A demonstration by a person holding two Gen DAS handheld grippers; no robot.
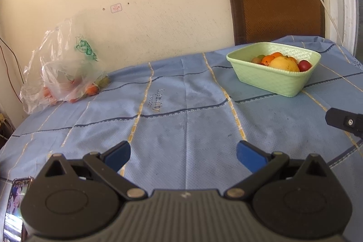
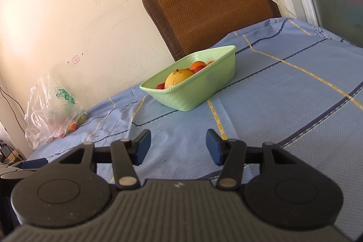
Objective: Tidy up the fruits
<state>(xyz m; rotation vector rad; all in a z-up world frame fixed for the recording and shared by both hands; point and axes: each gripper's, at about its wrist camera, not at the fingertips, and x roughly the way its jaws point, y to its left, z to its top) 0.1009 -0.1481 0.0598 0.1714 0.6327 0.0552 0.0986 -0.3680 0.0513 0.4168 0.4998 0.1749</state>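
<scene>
Fruit in plastic bag (image 1: 61, 74) blurred; chair back (image 1: 275, 1) partly hidden.

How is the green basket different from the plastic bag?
The green basket is stiff, with woven-look walls and an open top; the plastic bag is see-through, crumpled and floppy. The basket sits toward the brown chair, the bag by the wall. Both lie on the blue tablecloth and hold fruit.

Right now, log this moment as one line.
left gripper: open, empty | right gripper: open, empty | basket: fruit inside | bag: some fruit inside
</scene>
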